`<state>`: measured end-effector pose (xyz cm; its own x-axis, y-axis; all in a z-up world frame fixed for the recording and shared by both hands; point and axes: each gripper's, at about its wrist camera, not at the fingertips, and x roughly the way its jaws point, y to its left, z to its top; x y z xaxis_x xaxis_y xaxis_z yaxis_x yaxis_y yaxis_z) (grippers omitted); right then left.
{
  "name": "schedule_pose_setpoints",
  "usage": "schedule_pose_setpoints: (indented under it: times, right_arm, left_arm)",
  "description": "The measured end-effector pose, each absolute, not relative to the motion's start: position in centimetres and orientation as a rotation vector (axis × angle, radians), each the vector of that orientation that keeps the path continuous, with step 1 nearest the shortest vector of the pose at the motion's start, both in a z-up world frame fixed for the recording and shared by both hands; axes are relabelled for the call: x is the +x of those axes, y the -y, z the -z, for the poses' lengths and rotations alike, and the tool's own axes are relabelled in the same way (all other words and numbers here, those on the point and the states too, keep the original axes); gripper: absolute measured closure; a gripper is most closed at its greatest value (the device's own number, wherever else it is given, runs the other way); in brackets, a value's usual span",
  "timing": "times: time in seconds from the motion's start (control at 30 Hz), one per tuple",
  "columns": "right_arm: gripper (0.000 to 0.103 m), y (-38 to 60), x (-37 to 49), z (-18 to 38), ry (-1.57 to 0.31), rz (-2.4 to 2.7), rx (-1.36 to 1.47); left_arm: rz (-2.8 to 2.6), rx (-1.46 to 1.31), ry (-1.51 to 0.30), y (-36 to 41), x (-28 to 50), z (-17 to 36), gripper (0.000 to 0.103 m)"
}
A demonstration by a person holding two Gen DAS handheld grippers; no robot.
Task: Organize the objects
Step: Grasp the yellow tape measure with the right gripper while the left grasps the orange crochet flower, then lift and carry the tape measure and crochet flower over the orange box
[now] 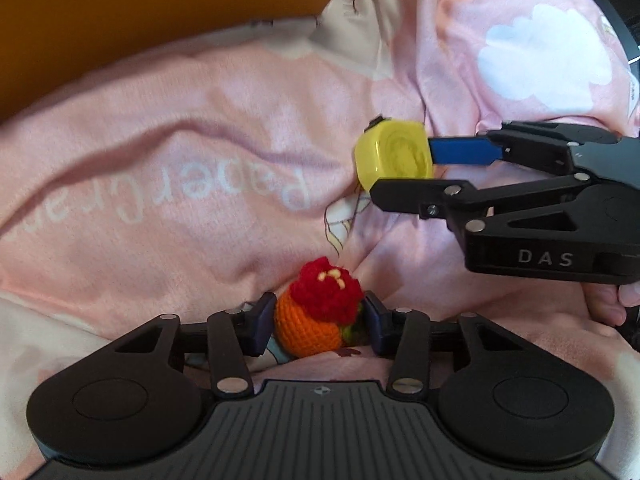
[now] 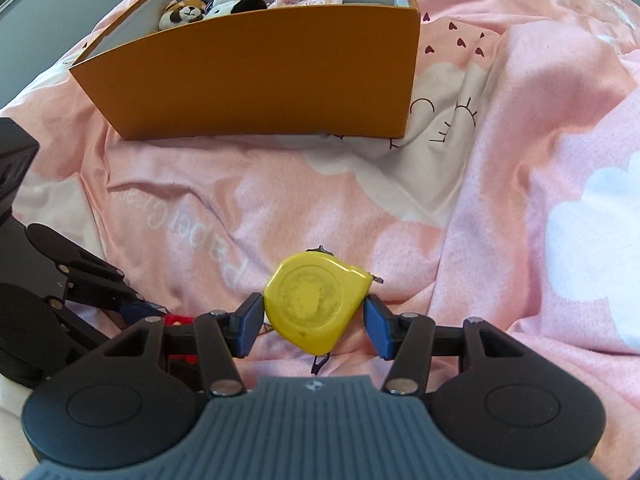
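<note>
A rumpled pink duvet (image 2: 500, 152) printed with white clouds (image 2: 592, 240), small dark hearts (image 2: 460, 42), closed-eye faces and pale reversed lettering (image 1: 200, 192) covers the whole surface.

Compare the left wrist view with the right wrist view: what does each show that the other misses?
Only the left wrist view shows the crochet toy whole, orange with a red top, sitting between the left tool fingers, and the right tool from the side. Only the right wrist view shows the whole orange box and the plush toys inside it. Both show the yellow tape measure held in the right tool, and the pink blanket.
</note>
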<state>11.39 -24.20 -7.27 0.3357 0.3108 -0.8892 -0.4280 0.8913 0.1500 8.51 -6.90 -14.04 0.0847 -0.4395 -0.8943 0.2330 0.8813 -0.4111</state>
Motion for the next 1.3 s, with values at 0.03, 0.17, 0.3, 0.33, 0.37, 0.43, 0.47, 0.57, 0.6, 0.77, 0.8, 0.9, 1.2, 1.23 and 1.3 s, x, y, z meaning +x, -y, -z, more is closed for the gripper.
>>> schedule_pose_setpoints:
  times: [0.03, 0.17, 0.3, 0.33, 0.37, 0.43, 0.47, 0.57, 0.6, 0.77, 0.8, 0.9, 1.2, 1.23, 1.3]
  right_arm:
    - [0.046, 24.2, 11.4, 7.3, -1.129, -0.483, -0.116]
    - [0.046, 24.4, 11.3, 7.0, -1.122, -0.485, -0.111]
    - [0.046, 24.5, 11.3, 6.5, -1.1, -0.487, -0.098]
    - [0.046, 24.5, 11.3, 6.3, -1.094, -0.488, -0.093]
    - [0.046, 24.6, 11.4, 6.1, -1.087, -0.491, -0.088]
    - [0.046, 24.6, 11.5, 5.4, -1.074, -0.497, -0.076]
    - [0.046, 24.5, 11.6, 5.0, -1.066, -0.501, -0.071]
    - [0.046, 24.4, 12.0, 3.6, -1.036, -0.521, -0.053]
    - [0.046, 24.3, 12.2, 3.0, -1.021, -0.531, -0.049]
    - [0.046, 23.2, 13.2, -1.1, -0.913, -0.577, -0.065]
    - [0.046, 22.9, 13.4, -2.0, -0.89, -0.591, -0.068]
    - [0.046, 22.0, 14.3, -4.5, -0.823, -0.638, -0.077]
    - [0.046, 17.4, 18.9, -8.0, -0.73, -0.742, -0.064]
    - [0.046, 16.7, 19.7, -7.8, -0.738, -0.754, -0.061]
    - [0.046, 15.6, 20.9, -7.3, -0.761, -0.774, -0.059]
  left_arm:
    - [0.499, -0.177, -1.379, 6.8, 8.3, 13.7, 0.052]
    - [0.478, -0.223, -1.285, 5.4, 8.2, 12.2, 0.052]
    - [0.437, -0.295, -1.194, 3.6, 7.8, 10.7, 0.052]
    - [0.43, -0.311, -1.17, 3.0, 7.8, 10.2, 0.052]
    - [0.423, -0.324, -1.145, 2.7, 7.7, 9.9, 0.052]
    - [0.421, -0.357, -1.089, 1.8, 7.6, 9.0, 0.052]
    - [0.421, -0.371, -1.062, 1.4, 7.6, 8.6, 0.052]
    - [0.395, -0.396, -0.997, 0.6, 8.0, 7.1, 0.052]
    - [0.384, -0.405, -0.977, 0.1, 8.2, 6.4, 0.052]
    - [0.35, -0.419, -0.836, -2.2, 8.5, 2.3, 0.052]
    - [0.343, -0.413, -0.814, -2.5, 8.6, 1.5, 0.052]
    - [0.311, -0.393, -0.764, -3.4, 9.4, -0.1, 0.052]
    - [0.186, -0.294, -0.733, -6.1, 12.7, -2.6, 0.052]
    - [0.186, -0.284, -0.746, -6.5, 13.2, -2.4, 0.052]
    - [0.195, -0.256, -0.792, -7.2, 14.3, -1.9, 0.052]
